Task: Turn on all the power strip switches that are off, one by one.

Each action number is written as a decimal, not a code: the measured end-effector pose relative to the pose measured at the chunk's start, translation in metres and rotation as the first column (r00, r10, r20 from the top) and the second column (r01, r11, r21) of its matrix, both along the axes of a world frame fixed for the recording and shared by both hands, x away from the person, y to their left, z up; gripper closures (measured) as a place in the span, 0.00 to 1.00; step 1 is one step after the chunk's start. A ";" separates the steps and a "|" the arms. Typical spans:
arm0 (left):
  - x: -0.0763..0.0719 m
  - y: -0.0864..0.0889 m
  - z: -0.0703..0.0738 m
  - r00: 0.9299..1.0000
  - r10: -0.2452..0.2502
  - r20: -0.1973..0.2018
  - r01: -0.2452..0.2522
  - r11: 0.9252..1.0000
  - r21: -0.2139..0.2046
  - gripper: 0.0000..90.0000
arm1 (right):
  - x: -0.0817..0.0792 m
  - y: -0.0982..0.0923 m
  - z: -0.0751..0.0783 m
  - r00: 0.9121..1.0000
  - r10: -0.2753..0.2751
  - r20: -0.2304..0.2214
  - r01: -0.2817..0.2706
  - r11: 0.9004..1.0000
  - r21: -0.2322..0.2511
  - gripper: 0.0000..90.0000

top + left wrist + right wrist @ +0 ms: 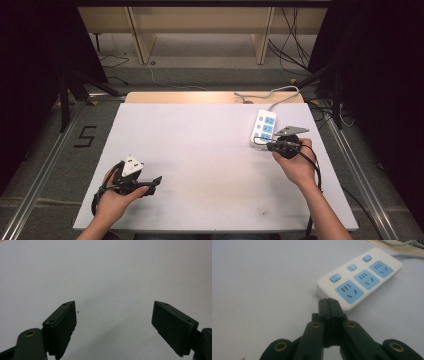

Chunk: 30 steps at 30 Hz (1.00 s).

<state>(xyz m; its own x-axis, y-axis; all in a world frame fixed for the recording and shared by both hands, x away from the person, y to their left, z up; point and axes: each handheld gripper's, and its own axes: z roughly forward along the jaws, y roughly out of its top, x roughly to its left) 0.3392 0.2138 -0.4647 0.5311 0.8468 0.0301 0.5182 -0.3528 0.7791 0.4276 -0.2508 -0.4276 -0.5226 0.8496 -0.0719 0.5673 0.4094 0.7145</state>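
White surface [200, 150] under both tools: my left hand-held gripper [113, 325] is spread wide, my right hand-held gripper [329, 305] pressed together just beside the power strip [362, 277].

One power strip [263, 128] with three sockets and three switches, two tools, one white board [200, 150].

1. The power strip [359, 281] was white, with light blue socket faces and light blue switches.
2. Its cable [278, 95] was grey.
3. The table cover [200, 160] was plain white, with one tiny dark speck [78, 312].
4. The left gripper [113, 325] had black jaws and a brass-coloured rivet.
5. The right gripper [329, 305] was black too, with brass-coloured rivets.
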 end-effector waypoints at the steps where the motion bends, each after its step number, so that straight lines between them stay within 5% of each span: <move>1: 0.000 0.000 0.000 1.000 0.000 -0.002 0.000 1.000 0.001 0.22 | 0.003 0.001 0.001 1.000 -0.001 -0.003 0.001 1.000 -0.008 1.00; 30: -0.005 -0.002 -0.003 1.000 0.009 -0.027 -0.009 1.000 -0.007 0.23 | 0.076 0.011 0.012 0.997 -0.072 -0.040 0.070 0.997 -0.043 1.00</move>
<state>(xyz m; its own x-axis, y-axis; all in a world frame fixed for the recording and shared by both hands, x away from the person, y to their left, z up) 0.3346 0.2117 -0.4678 0.5240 0.8516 0.0097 0.5421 -0.3423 0.7674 0.5036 -0.2396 -0.4154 -0.4641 0.8814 -0.0877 0.6251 0.3960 0.6726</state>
